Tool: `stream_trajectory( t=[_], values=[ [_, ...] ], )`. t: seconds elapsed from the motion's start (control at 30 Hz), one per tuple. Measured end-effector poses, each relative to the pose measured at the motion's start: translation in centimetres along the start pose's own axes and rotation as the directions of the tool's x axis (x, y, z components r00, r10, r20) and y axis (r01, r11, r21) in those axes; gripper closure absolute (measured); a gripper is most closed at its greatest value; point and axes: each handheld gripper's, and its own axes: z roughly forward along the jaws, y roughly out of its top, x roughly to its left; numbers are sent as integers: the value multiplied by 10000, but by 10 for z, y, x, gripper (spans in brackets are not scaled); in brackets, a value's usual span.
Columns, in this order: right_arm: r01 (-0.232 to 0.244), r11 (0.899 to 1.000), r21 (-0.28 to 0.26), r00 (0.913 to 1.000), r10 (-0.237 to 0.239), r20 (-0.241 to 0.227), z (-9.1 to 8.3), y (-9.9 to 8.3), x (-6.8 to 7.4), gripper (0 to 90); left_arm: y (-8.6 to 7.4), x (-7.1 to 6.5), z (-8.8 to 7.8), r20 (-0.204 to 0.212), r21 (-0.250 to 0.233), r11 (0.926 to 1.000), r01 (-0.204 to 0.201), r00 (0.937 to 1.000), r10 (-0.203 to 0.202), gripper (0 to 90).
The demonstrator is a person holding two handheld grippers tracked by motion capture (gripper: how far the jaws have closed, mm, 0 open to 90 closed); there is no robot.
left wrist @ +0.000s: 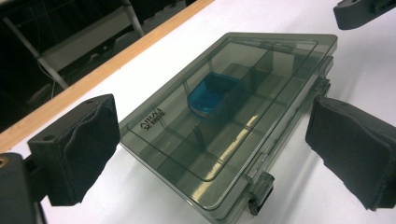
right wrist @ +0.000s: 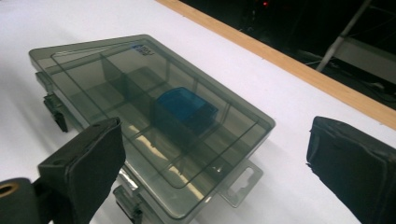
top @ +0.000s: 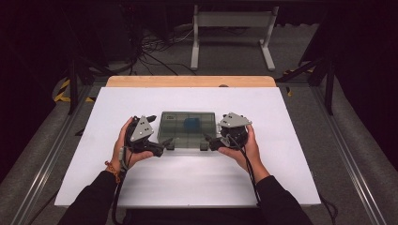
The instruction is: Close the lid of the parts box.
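A smoky see-through compartment box (top: 180, 136) lies flat on the white table (top: 187, 178) with its lid down. A blue object (top: 191, 123) sits inside one compartment, also seen through the lid (left wrist: 210, 93) (right wrist: 184, 107). My left gripper (top: 166, 144) is at the box's near left corner, open, its pads apart on either side of that corner (left wrist: 215, 154). My right gripper (top: 209, 142) is at the near right corner, open, with its pads standing clear of the box (right wrist: 219, 163). Small latches (left wrist: 259, 189) (right wrist: 56, 114) line the box's near edge.
A wooden strip (top: 187, 81) runs along the table's far edge. Beyond it the dark floor holds cables (top: 150, 51) and a white frame stand (top: 232, 33). Bare white tabletop surrounds the box on all sides.
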Motion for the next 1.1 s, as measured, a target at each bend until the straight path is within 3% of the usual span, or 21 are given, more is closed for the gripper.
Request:
stream_trajectory(
  t=[0.33, 0.7, 1.1],
  values=[
    [274, 9992, -286, 9995, -270, 154, -11, 4, 1, 58, 7, -2, -18, -244, -514, 9987, -39, 9997, 26, 30],
    [389, 9983, -427, 9989, -376, 290, -22, 4, -2, 57, 8, -4, -32, -242, -535, 9979, -352, 9991, 340, 27],
    [562, 9971, -518, 9978, -543, 380, -39, 1, -3, 56, 6, -5, -55, -250, -898, 9953, -355, 9991, 334, 27]
  ],
)
